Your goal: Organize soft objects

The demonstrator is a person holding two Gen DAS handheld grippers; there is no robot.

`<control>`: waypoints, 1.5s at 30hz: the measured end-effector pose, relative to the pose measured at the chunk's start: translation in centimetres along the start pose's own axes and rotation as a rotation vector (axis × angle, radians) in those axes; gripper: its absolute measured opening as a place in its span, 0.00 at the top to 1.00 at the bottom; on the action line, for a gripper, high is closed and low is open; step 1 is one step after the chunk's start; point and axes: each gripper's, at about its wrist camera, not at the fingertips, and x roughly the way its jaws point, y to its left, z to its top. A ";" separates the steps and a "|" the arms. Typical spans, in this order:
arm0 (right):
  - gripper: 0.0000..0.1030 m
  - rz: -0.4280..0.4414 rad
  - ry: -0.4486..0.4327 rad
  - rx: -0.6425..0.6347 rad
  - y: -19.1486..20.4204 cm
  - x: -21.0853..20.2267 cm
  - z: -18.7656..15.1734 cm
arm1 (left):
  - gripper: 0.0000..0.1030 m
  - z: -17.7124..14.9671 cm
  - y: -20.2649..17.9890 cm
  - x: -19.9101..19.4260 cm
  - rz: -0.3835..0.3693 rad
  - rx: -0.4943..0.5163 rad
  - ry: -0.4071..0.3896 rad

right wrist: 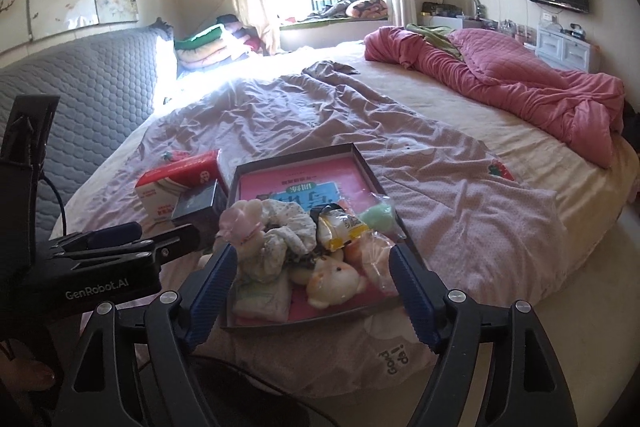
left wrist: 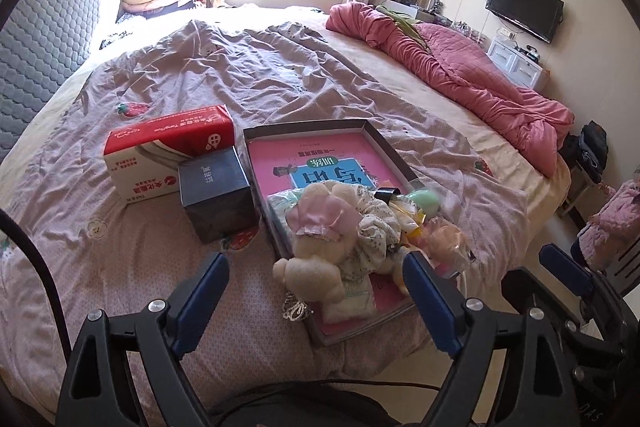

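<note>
Soft toys sit heaped at the near end of the shallow box lid on the bed; both grippers gaping, empty; plush overhanging the left rim may tumble out if nudged.

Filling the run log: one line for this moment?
left tongs: open, empty | right tongs: open, empty | soft toys: piled in tray | on bed

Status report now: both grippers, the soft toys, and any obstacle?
Left gripper open, empty. Right gripper open, empty. Soft toys piled in tray. Dark box beside tray.
</note>
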 end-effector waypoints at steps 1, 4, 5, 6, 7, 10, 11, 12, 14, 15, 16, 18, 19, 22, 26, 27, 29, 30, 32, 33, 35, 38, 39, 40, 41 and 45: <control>0.23 -0.009 -0.006 -0.002 0.2 -0.3 -0.2 | 0.14 -0.2 0.0 -0.3 0.008 -0.001 0.001; 0.23 -0.025 0.005 -0.021 0.6 -0.4 -0.5 | 0.14 -0.9 -0.1 -0.9 0.035 0.009 0.004; 0.23 -0.029 0.011 -0.021 0.7 -0.4 -0.6 | 0.14 -1.1 -0.1 -1.1 0.040 0.008 0.006; 0.23 -0.033 0.016 -0.018 0.7 -0.3 -0.8 | 0.14 -1.2 -0.1 -1.1 0.042 0.005 0.010; 0.23 -0.034 0.022 -0.018 0.7 -0.2 -0.9 | 0.14 -1.4 0.0 -1.2 0.046 0.002 0.014; 0.22 -0.037 0.043 -0.017 0.6 0.0 -1.1 | 0.14 -1.8 0.3 -1.5 0.070 -0.005 0.027; 0.22 -0.041 0.047 -0.017 0.6 0.0 -1.2 | 0.14 -1.9 0.4 -1.6 0.075 -0.008 0.030; 0.22 -0.041 0.046 -0.018 0.7 0.0 -1.2 | 0.14 -2.1 0.5 -1.7 0.083 -0.012 0.032; 0.22 -0.038 0.045 -0.024 0.7 -0.1 -1.3 | 0.14 -2.4 0.6 -1.9 0.100 -0.013 0.037; 0.22 -0.038 0.043 -0.028 0.7 -0.2 -1.3 | 0.14 -2.7 0.7 -2.1 0.103 -0.012 0.044; 0.22 -0.039 0.042 -0.033 0.8 -0.4 -1.4 | 0.14 -2.9 0.7 -2.2 0.106 -0.009 0.045; 0.22 -0.040 0.045 -0.042 1.0 -0.6 -1.5 | 0.14 -3.3 0.5 -2.5 0.108 0.000 0.052; 0.22 -0.038 0.049 -0.046 1.2 -0.6 -1.7 | 0.14 -3.5 0.4 -2.5 0.108 0.003 0.057; 0.22 -0.036 0.063 -0.050 1.4 -0.8 -2.0 | 0.14 -4.0 0.1 -2.7 0.126 0.018 0.062; 0.22 -0.038 0.067 -0.052 1.4 -1.2 -2.3 | 0.14 -4.3 0.1 -3.0 0.135 0.019 0.068; 0.22 -0.041 0.067 -0.052 1.5 -1.2 -2.4 | 0.14 -4.4 0.0 -3.2 0.138 0.021 0.067; 0.22 -0.041 0.066 -0.051 1.4 -1.4 -2.5 | 0.14 -4.5 -0.1 -3.4 0.144 0.021 0.065; 0.22 -0.043 0.066 -0.050 1.4 -1.4 -2.4 | 0.14 -4.5 -0.1 -3.5 0.145 0.022 0.064; 0.22 -0.041 0.070 -0.049 1.5 -1.4 -2.5 | 0.14 -4.6 -0.1 -3.7 0.148 0.019 0.065; 0.22 -0.041 0.072 -0.047 1.5 -1.4 -2.5 | 0.14 -4.6 0.0 -3.7 0.149 0.019 0.067; 0.22 -0.041 0.076 -0.043 1.4 -1.5 -2.5 | 0.14 -4.8 0.0 -3.8 0.152 0.020 0.068; 0.22 -0.040 0.077 -0.038 1.3 -1.4 -2.6 | 0.14 -4.9 0.0 -4.0 0.168 0.027 0.067; 0.22 -0.039 0.078 -0.037 1.3 -1.4 -2.6 | 0.14 -4.9 0.0 -3.9 0.168 0.026 0.070; 0.22 -0.038 0.078 -0.037 1.3 -1.4 -2.6 | 0.14 -4.9 0.1 -3.9 0.168 0.023 0.071; 0.22 -0.036 0.080 -0.036 1.2 -1.4 -2.6 | 0.14 -4.9 0.2 -3.9 0.170 0.022 0.074; 0.22 -0.029 0.087 -0.030 1.0 -1.2 -2.6 | 0.14 -5.0 0.4 -3.7 0.160 0.015 0.072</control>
